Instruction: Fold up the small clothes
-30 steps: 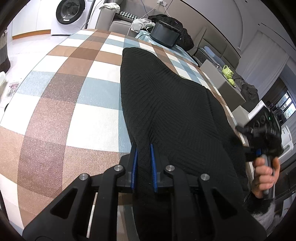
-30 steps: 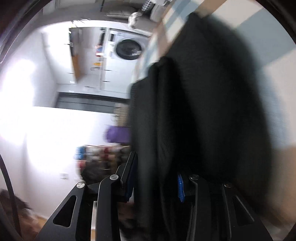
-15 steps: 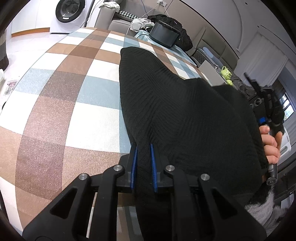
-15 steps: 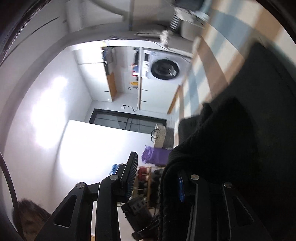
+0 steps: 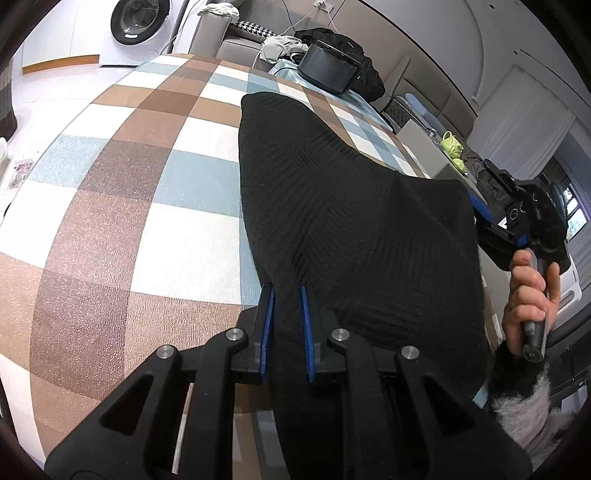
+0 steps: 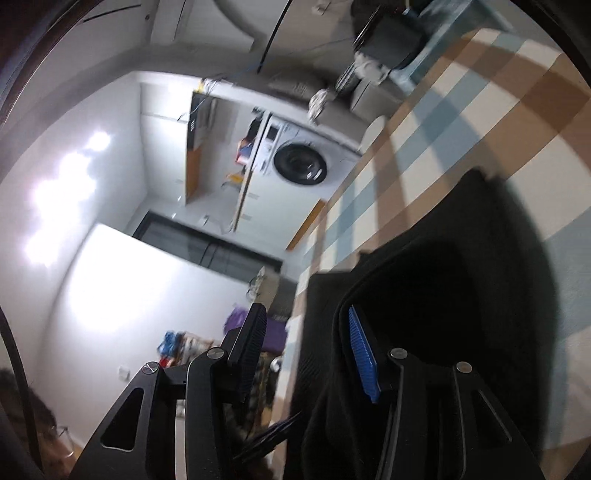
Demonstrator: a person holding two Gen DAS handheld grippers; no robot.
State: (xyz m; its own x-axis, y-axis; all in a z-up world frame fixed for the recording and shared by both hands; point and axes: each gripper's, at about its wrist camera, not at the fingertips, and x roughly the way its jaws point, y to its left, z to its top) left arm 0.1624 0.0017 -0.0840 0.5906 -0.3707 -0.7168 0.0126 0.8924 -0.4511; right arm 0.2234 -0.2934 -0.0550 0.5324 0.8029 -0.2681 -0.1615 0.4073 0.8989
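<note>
Fold half made: black knit garment (image 5: pixel 343 221) along checked table (image 5: pixel 122 206) right edge, clenched in left gripper (image 5: pixel 286 325), right gripper (image 6: pixel 306 350) just opening, cloth loose between; smoothing left.

From my remote feed, the work surface is a checked cloth (image 5: pixel 122 206) in brown, pale blue and white, with a grey sofa (image 5: pixel 236 44) beyond its far end and a white front-loading washing machine (image 5: pixel 136 26) to the sofa's left. I note white curtains (image 5: pixel 532 107) and a window (image 5: pixel 570 210) at far right. The right wrist view is blurred; a bright glare patch (image 6: pixel 66 188) sits on a white wall.
</note>
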